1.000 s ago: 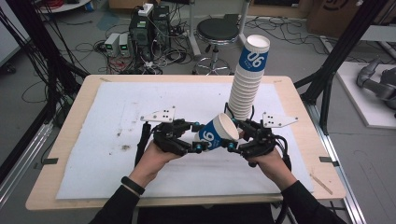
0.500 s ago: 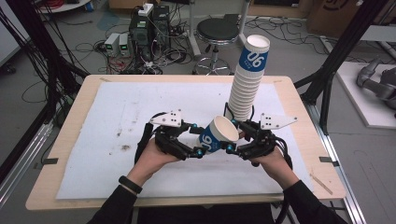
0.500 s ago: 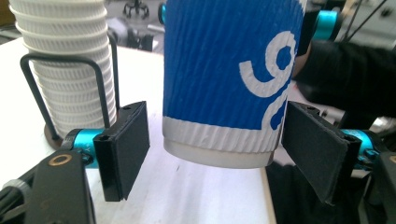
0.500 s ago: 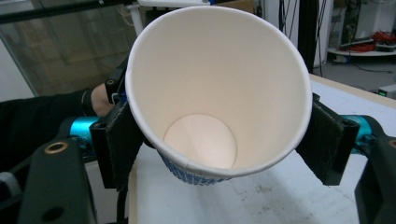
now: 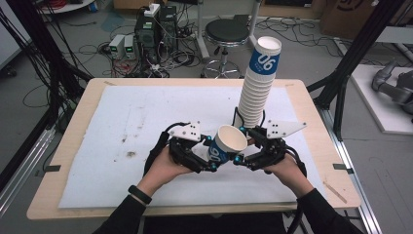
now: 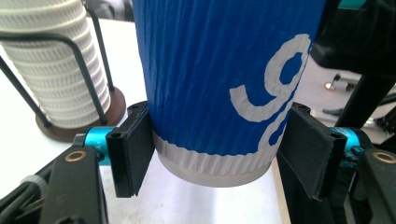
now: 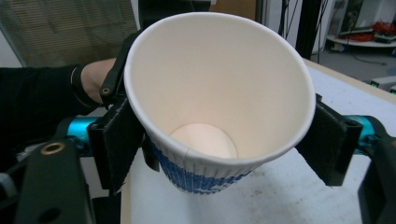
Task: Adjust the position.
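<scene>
Risk here is the handover: the blue paper cup (image 5: 225,145) hangs tilted between both grippers above the white mat (image 5: 122,126). The left gripper (image 5: 207,160) is clamped on its ribbed base. The right gripper (image 5: 242,155) has just been opening, its pads beside the rim; we cannot tell if they press. If we squeeze, the thin wall could buckle. The cup stack (image 5: 259,83) in its wire holder stands near.

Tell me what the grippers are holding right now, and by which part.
A blue paper cup: the left gripper clamps its lower wall near the base; the right gripper's jaws flank its upper wall, contact unclear.
</scene>
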Motion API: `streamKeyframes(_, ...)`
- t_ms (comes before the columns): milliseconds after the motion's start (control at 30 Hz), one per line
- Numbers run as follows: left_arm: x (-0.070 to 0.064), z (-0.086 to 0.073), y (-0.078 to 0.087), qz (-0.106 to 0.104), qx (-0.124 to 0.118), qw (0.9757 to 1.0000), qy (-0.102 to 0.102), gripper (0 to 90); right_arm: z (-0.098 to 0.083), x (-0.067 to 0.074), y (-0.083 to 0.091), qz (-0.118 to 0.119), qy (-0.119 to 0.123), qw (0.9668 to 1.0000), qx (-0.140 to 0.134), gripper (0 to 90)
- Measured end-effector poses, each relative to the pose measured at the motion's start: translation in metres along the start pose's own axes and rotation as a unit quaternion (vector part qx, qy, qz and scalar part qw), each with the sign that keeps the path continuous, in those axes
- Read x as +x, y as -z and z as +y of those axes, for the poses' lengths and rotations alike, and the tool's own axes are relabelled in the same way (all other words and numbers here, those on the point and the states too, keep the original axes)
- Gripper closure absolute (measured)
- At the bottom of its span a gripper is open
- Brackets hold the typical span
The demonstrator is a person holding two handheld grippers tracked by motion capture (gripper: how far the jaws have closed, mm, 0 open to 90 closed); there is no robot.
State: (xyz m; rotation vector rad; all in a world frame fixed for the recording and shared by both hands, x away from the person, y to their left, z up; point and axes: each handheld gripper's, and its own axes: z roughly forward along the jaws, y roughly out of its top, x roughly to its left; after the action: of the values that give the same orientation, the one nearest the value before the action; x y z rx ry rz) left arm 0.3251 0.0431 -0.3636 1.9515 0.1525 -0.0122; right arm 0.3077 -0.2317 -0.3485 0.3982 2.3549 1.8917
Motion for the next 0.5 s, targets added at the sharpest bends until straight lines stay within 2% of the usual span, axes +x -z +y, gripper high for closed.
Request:
streamKeyframes(67, 0.0018, -0.0030, -0.0006, -0.011, -0.024, 0.9996, 0.009, 29.9, 0.0007, -0.0001, 0.0006, 0.001, -0.003, 0.9999, -0.011, 18.5)
streamKeyframes(100, 0.0018, -0.0030, -0.0006, -0.011, -0.024, 0.9996, 0.009, 30.0, 0.0009, -0.0002, 0.0010, 0.004, -0.007, 0.9998, -0.017, 18.0)
streamKeyframes(133, 0.0025, -0.0053, -0.0009, -0.016, -0.047, 0.9986, 0.020, 30.0, 0.0010, -0.0002, 0.0015, 0.005, -0.012, 0.9997, -0.020, 17.6)
streamKeyframes(200, 0.0034, -0.0076, -0.0008, -0.021, -0.071, 0.9969, 0.027, 30.0, 0.0008, -0.0007, 0.0018, 0.009, -0.019, 0.9992, -0.034, 17.6)
streamKeyframes(333, 0.0031, -0.0105, -0.0001, -0.020, -0.106, 0.9939, 0.025, 30.0, 0.0016, 0.0004, 0.0015, 0.011, -0.029, 0.9981, -0.053, 17.6)
streamKeyframes(400, 0.0028, -0.0106, -0.0004, -0.020, -0.110, 0.9934, 0.025, 30.0, 0.0021, 0.0012, 0.0009, 0.008, -0.030, 0.9975, -0.064, 17.6)
streamKeyframes(500, -0.0002, -0.0105, -0.0041, -0.017, -0.114, 0.9932, 0.013, 30.0, 0.0032, 0.0022, -0.0003, 0.010, -0.032, 0.9968, -0.072, 17.6)
